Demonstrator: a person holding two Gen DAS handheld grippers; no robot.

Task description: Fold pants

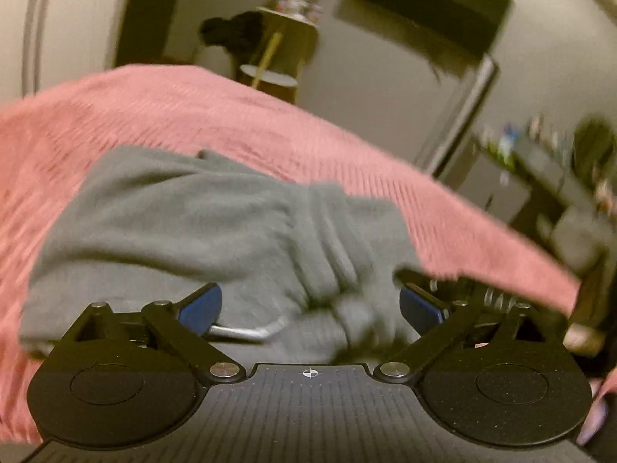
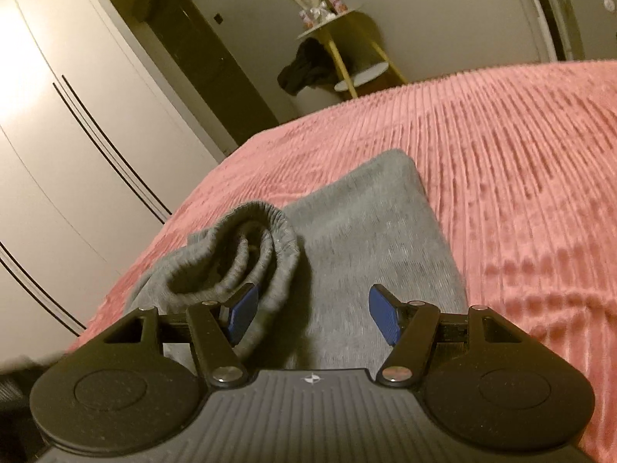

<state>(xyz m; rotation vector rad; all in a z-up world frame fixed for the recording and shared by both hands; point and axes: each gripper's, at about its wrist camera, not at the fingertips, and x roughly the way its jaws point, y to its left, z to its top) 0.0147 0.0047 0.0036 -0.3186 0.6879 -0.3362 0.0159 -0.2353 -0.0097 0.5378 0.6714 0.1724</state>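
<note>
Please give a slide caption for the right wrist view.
Open right gripper above grey pants on pink bedspread.

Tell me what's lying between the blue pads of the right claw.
In the right wrist view, the open right claw has only the folded grey fleece pants between its pads, with the bunched elastic waistband beside the left pad.

Grey pants (image 2: 347, 239) lie folded, waistband bunched, on pink bedspread (image 2: 520, 177)
</note>
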